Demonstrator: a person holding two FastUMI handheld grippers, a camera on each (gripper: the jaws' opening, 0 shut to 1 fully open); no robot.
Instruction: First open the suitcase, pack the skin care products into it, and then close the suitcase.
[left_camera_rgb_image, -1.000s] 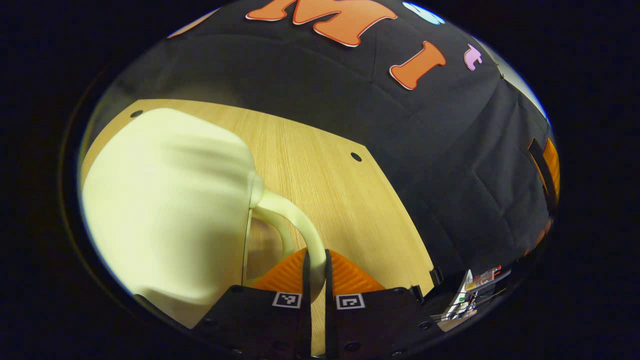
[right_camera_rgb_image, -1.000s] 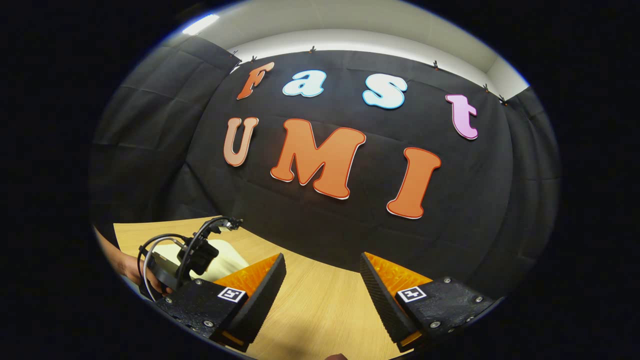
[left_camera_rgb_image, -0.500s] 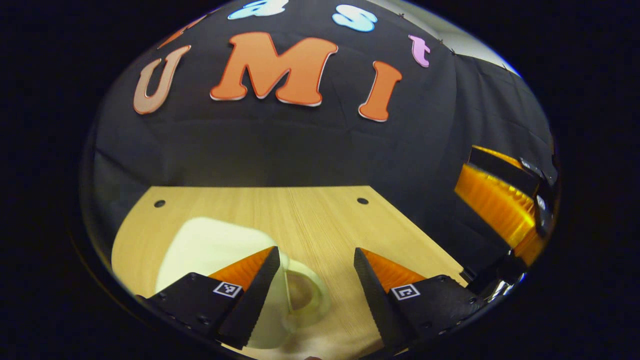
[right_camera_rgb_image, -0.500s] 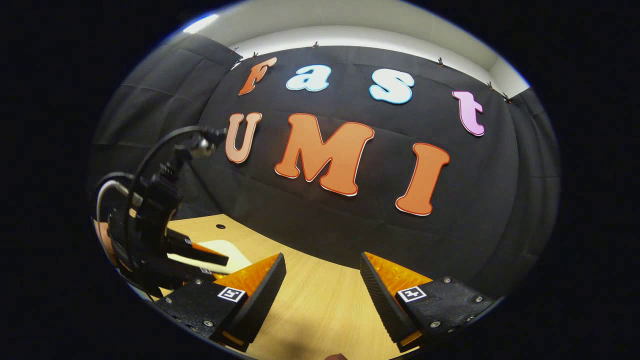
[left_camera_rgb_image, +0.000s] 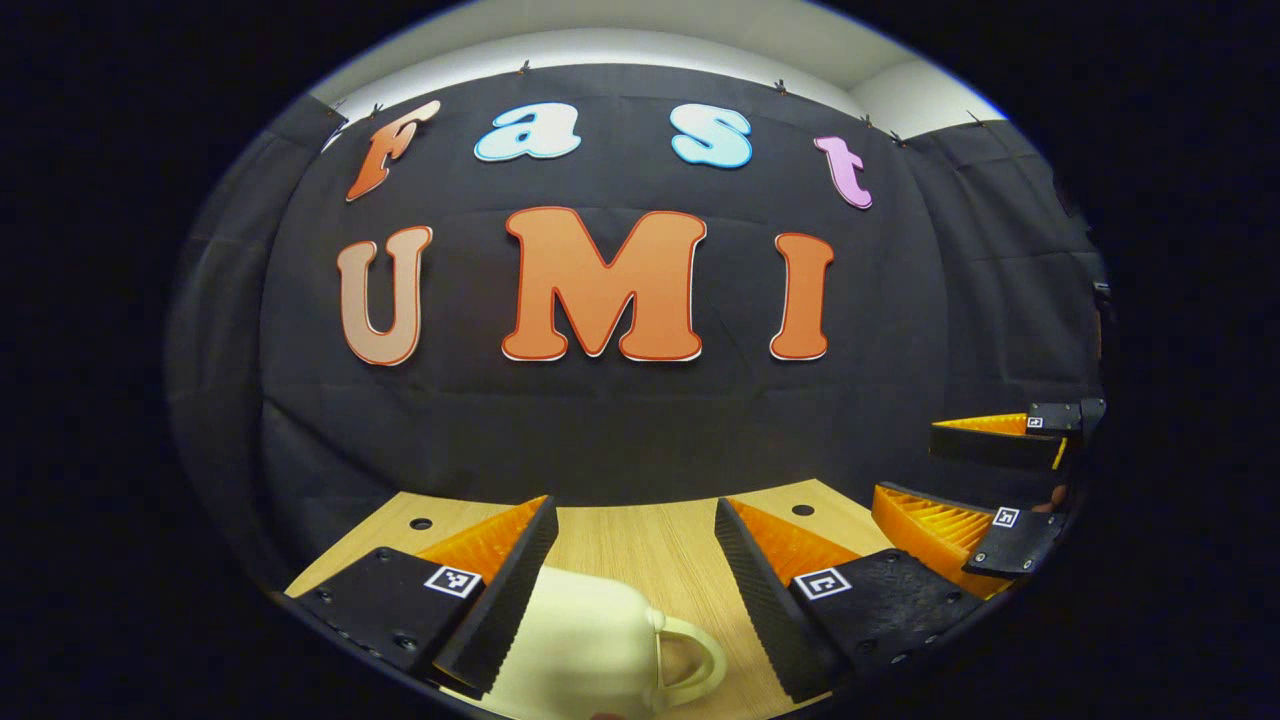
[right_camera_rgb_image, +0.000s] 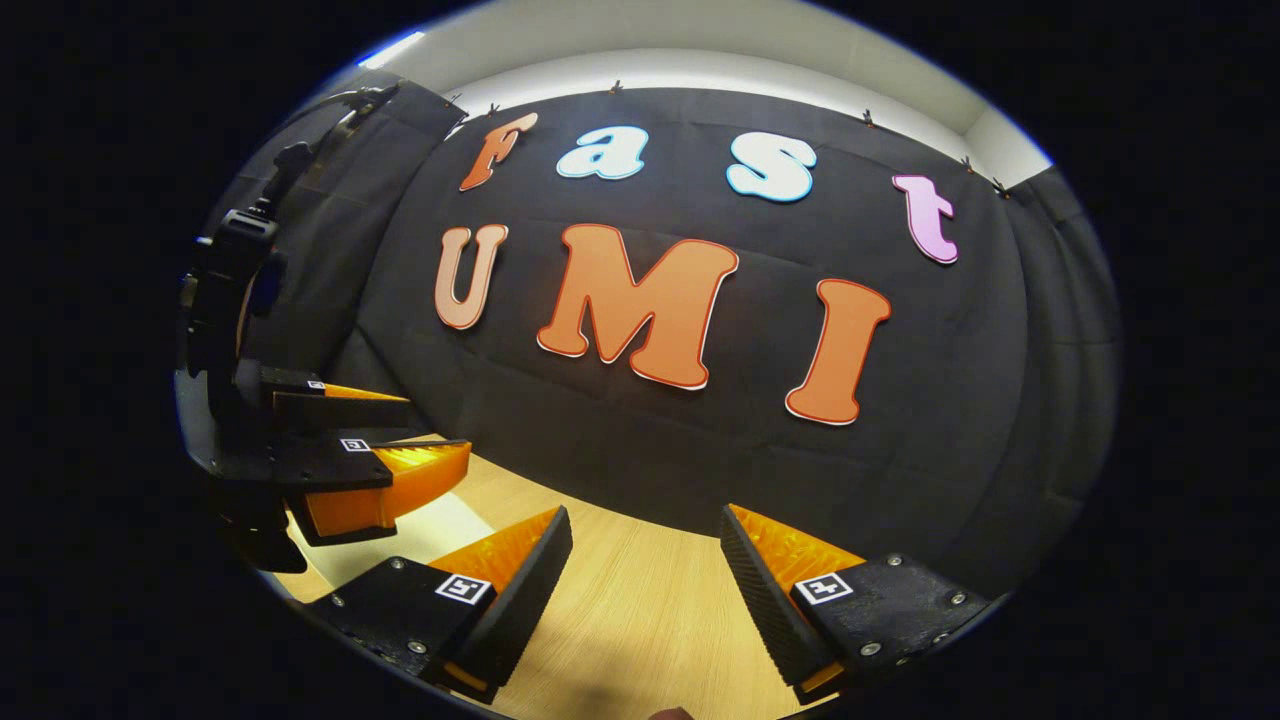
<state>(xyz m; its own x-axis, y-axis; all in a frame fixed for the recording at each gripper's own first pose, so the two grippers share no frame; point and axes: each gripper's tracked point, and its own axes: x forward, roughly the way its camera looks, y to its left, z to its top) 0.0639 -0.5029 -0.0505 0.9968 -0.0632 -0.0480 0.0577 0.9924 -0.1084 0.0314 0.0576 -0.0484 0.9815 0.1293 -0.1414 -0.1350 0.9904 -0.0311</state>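
Observation:
A pale cream suitcase (left_camera_rgb_image: 580, 640) lies shut on the wooden table (left_camera_rgb_image: 640, 540), low in the left gripper view, its looped handle (left_camera_rgb_image: 690, 665) pointing right. My left gripper (left_camera_rgb_image: 632, 505) is open and hovers above it, touching nothing. In the right gripper view the left gripper (right_camera_rgb_image: 440, 428) hangs at the left, jaws apart, over a pale patch of the suitcase (right_camera_rgb_image: 440, 520). My right gripper (right_camera_rgb_image: 645, 512) is open and empty over bare table (right_camera_rgb_image: 620, 600); in the left gripper view the right gripper (left_camera_rgb_image: 908, 460) is at the far right. I see no skin care products.
The black cloth wall stands close behind the table's far edge. Two small dark holes (left_camera_rgb_image: 803, 510) mark the tabletop near that edge. A black cable runs up from the left gripper's body (right_camera_rgb_image: 230, 260).
The left gripper was shut on the suitcase handle; it has let go, opened, risen and tilted up toward the wall. The right gripper has barely moved.

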